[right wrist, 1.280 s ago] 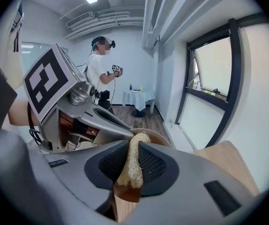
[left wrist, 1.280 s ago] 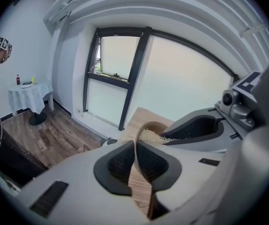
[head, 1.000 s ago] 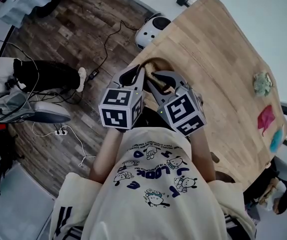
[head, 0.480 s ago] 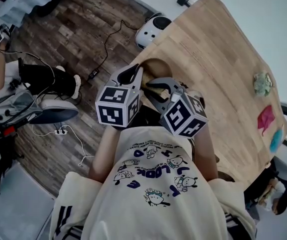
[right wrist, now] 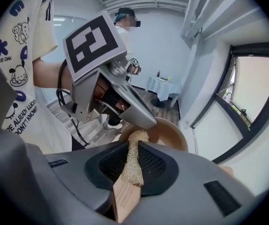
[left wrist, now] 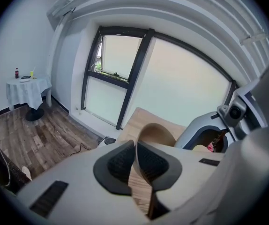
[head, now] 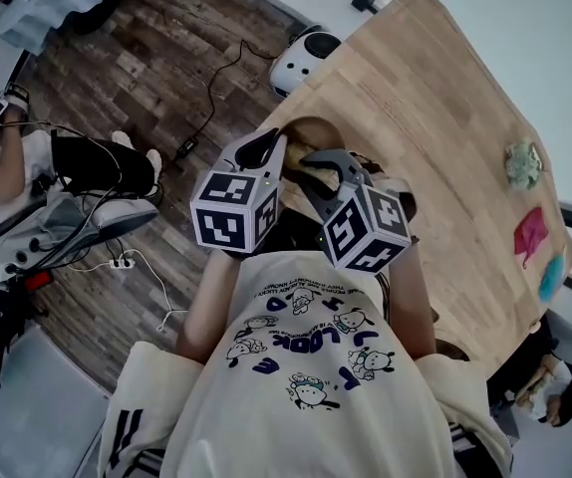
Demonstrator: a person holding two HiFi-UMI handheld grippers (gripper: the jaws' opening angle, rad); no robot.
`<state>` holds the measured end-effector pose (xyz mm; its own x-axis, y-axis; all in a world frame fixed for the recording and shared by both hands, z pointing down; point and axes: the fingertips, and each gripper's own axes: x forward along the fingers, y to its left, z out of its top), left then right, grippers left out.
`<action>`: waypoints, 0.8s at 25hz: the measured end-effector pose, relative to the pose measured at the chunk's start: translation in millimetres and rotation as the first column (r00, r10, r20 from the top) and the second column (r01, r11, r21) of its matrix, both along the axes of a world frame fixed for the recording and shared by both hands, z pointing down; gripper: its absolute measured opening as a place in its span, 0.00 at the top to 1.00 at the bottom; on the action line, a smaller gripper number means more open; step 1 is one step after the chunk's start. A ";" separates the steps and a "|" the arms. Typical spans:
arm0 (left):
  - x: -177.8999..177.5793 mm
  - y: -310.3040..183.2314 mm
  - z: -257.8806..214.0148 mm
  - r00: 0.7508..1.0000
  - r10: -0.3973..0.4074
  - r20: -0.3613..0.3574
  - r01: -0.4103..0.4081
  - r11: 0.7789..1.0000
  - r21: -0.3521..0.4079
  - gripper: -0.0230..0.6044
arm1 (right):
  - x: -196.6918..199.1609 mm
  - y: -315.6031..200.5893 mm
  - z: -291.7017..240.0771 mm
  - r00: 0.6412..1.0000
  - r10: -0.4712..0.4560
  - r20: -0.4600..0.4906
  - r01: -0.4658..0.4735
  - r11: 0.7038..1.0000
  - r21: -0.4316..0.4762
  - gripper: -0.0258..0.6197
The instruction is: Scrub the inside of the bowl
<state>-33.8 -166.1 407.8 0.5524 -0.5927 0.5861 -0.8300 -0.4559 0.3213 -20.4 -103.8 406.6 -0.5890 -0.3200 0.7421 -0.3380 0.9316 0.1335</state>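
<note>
Left gripper (left wrist: 135, 161): fingers (left wrist: 120, 163) clamped on the wall of the wooden bowl (left wrist: 155, 134), which sits at the near edge of the worktop (head: 435, 118). Right gripper (right wrist: 133, 165): fingers pinch a loofah scrubber (right wrist: 133, 158). Its long axis runs along the fingers, and its tip is at the bowl's near rim, just under the left gripper's nose. The bowl cavity lies straight ahead and below. My read: the right hand does the work, pushing the tip forward and down into the bowl without hitting the left fingers.
</note>
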 end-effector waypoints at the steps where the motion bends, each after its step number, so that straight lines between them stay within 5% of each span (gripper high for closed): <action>1: 0.7 1.2 0.7 1.000 0.003 0.004 -0.003 1.000 -0.002 0.88 | 0.9 -0.7 1.6 1.000 0.008 -0.016 -0.007 1.000 0.011 0.86; 12: 1.7 16.5 14.3 1.000 -0.001 -0.016 0.000 0.998 -0.057 0.88 | 16.3 -23.3 4.8 0.982 0.148 -0.118 -0.127 0.977 0.170 0.86; 20: -5.5 13.5 23.1 0.999 -0.042 -0.027 0.039 0.993 -0.110 0.89 | 13.9 -35.6 -4.8 0.975 0.193 -0.107 -0.154 0.942 0.300 0.86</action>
